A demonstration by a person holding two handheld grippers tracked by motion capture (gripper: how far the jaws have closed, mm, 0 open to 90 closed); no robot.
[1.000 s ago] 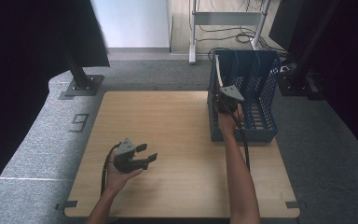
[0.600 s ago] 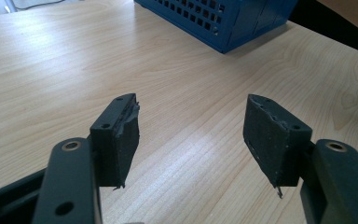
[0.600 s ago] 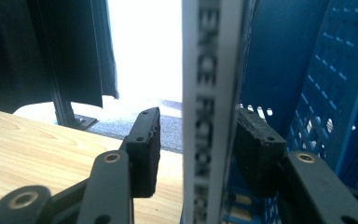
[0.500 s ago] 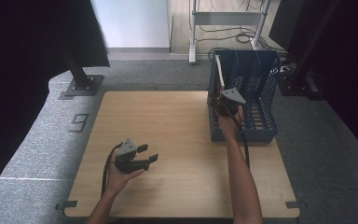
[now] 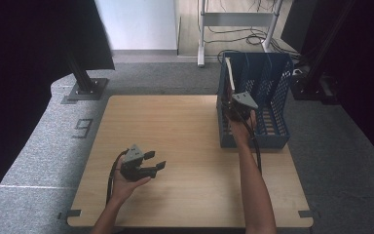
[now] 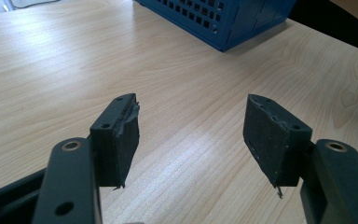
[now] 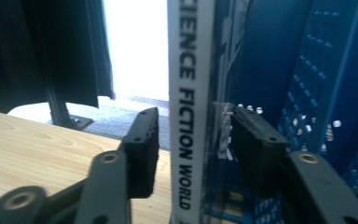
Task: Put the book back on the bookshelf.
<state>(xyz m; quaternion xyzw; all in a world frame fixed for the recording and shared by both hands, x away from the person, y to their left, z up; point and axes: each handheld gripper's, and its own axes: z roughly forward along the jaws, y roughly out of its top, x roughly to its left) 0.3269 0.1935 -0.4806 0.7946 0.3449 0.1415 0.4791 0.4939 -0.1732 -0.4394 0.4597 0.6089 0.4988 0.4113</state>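
Book (image 7: pixel 191 107) stands upright in the blue rack (image 5: pixel 272 97), between the open right gripper (image 7: pixel 193 149); left gripper (image 6: pixel 191 135) gapes wide above the counter (image 5: pixel 175 126).

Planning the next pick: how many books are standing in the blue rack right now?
1. A white-spined book stands upright in the leftmost slot of the blue rack, between the open jaws of the right tongs. Other slots look empty, though their walls may hide something thin.

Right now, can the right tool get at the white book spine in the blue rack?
Probably yes: the right tool is open with the book spine between its jaws, at the blue rack, and nothing blocks it.
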